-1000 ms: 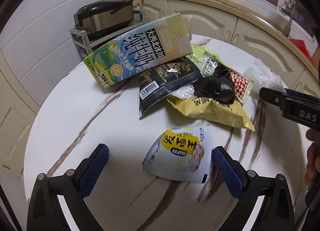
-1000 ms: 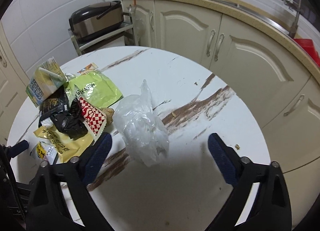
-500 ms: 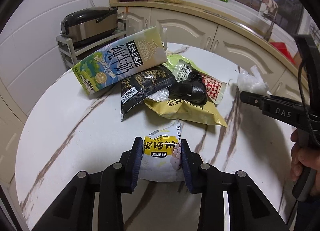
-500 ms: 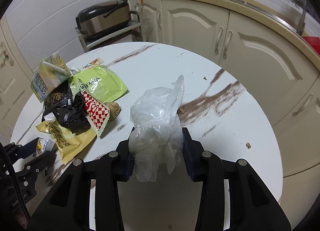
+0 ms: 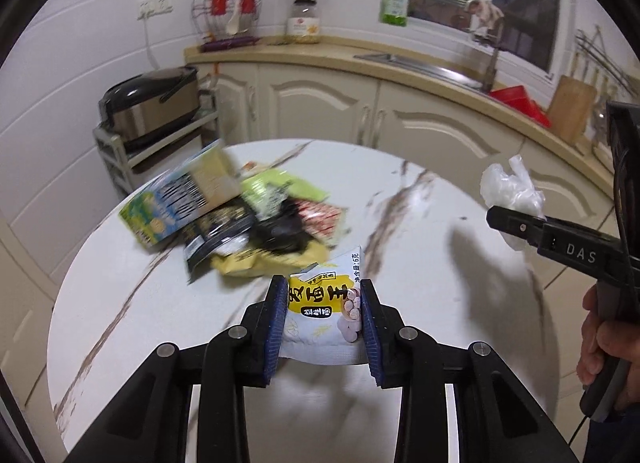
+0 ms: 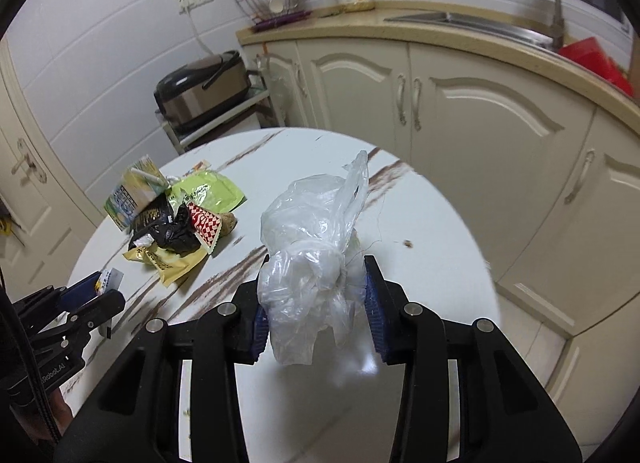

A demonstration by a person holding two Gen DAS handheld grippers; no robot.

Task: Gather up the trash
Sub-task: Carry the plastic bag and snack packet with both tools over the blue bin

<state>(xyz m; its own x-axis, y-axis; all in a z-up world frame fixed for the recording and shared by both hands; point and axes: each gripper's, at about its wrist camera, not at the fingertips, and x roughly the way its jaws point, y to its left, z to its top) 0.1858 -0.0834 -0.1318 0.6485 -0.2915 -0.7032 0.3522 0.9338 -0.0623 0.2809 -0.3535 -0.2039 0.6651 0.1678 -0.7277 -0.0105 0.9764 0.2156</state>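
Note:
My left gripper (image 5: 322,319) is shut on a white and yellow snack packet (image 5: 320,315) and holds it above the round marble table (image 5: 400,223). My right gripper (image 6: 314,301) is shut on a crumpled clear plastic bag (image 6: 312,247), also lifted off the table; the bag also shows in the left wrist view (image 5: 512,191). A pile of trash stays on the table: a milk carton (image 6: 134,193), a green wrapper (image 6: 212,193), a black bag (image 6: 176,233), a red checked wrapper (image 6: 204,221) and a yellow packet (image 6: 172,261).
A rice cooker (image 6: 202,89) sits on a rack behind the table. Cream cabinets (image 6: 460,135) and a counter with a sink (image 6: 460,21) run along the back and right. A small crumb (image 6: 408,243) lies on the table's right side.
Both grippers went from open to shut, the left on the snack packet and the right on the plastic bag, and both have since lifted up and back from the table.

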